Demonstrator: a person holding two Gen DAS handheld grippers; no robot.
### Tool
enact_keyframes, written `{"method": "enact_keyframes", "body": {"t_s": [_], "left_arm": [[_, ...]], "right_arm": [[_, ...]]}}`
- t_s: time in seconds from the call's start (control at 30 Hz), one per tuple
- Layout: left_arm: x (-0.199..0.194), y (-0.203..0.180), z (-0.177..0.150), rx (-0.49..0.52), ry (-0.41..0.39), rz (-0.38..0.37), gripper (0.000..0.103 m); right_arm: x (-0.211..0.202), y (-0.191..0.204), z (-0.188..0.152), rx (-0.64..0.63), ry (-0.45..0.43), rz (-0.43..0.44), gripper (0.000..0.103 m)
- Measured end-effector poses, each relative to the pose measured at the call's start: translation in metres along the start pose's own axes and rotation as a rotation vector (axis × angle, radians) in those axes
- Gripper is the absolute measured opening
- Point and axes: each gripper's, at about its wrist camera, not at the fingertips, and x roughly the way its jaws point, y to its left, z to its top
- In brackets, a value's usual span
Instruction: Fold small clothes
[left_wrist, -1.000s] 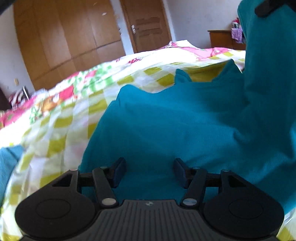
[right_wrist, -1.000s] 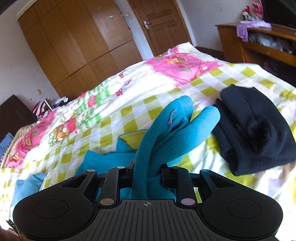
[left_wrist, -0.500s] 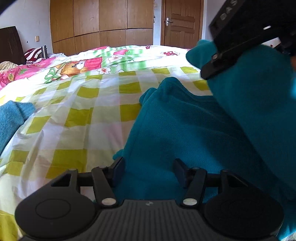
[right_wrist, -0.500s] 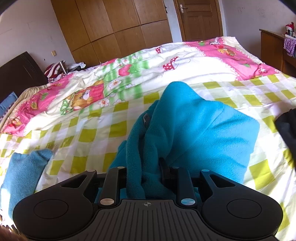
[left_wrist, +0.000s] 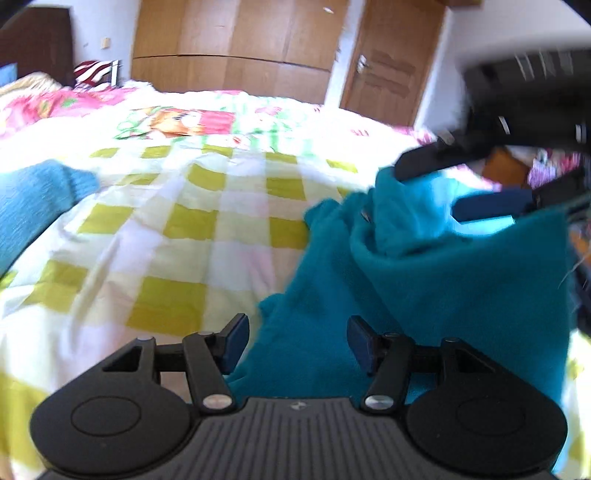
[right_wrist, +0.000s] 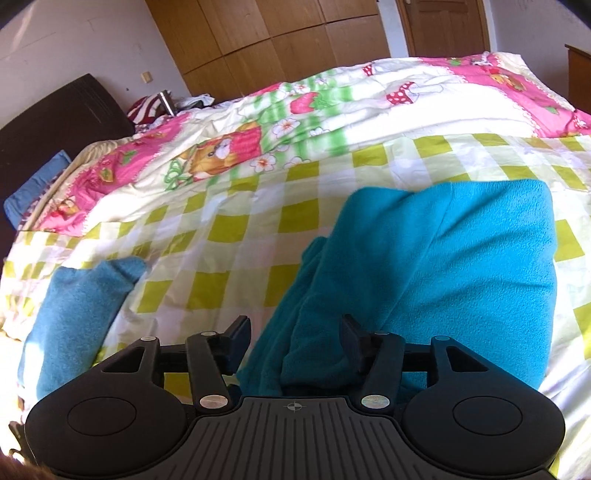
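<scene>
Clearly a fold has just been laid on the teal fleece garment (right_wrist: 424, 273), which lies on the checked quilt (right_wrist: 229, 258) of the bed, one part doubled over onto the rest. The jaws of the right gripper (right_wrist: 293, 341) have just been opening, and the cloth between them is no longer pressed by the pads (right_wrist: 240, 338), so the folded edge is judged to be released. The left gripper (left_wrist: 295, 345) is held over the near edge of the same garment with its jaws apart; nothing is clamped there, though cloth lies under the gap. In the left wrist view the right gripper is seen blurred at the upper right, above the bunched top of the fleece, so how neatly that edge sits cannot be told with certainty. One fold is thus taken as done, while the garment looks rumpled along its left side and probably needs smoothing and a further fold. A second blue fleece piece (right_wrist: 74, 306) lies well apart at the left of the quilt; whether it is already folded cannot be told
</scene>
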Motion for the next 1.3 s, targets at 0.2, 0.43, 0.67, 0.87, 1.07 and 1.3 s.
{"method": "enact_keyframes", "body": {"t_s": [0.2, 0.43, 0.67, 0.87, 1.07, 1.3], "left_arm": [[-0.049, 0.007, -0.003, -0.114, -0.025, -0.139, 0.071], [-0.097, -0.007, 0.005, -0.13, -0.12, -0.262, 0.075], [-0.078, -0.067, 0.018, 0.153, -0.233, -0.247, 0.077], [-0.026, -0.047, 0.003, 0.043, 0.031, -0.167, 0.036], [-0.005, 0.009, -0.016, -0.248, 0.163, -0.14, 0.035], [-0.008, -0.003, -0.017, -0.193, 0.168, -0.133, 0.047]], "right_arm": [[-0.008, -0.008, 0.017, -0.12, -0.037, -0.112, 0.063], [0.005, -0.022, 0.041, -0.191, -0.03, -0.143, 0.063], [0.009, -0.027, 0.042, -0.204, 0.017, -0.122, 0.063], [-0.004, -0.044, 0.061, -0.264, -0.005, -0.138, 0.065], [0.032, -0.054, 0.071, -0.448, -0.022, -0.118, 0.072], [0.078, -0.074, 0.087, -0.53, 0.172, 0.117, 0.078]]}}
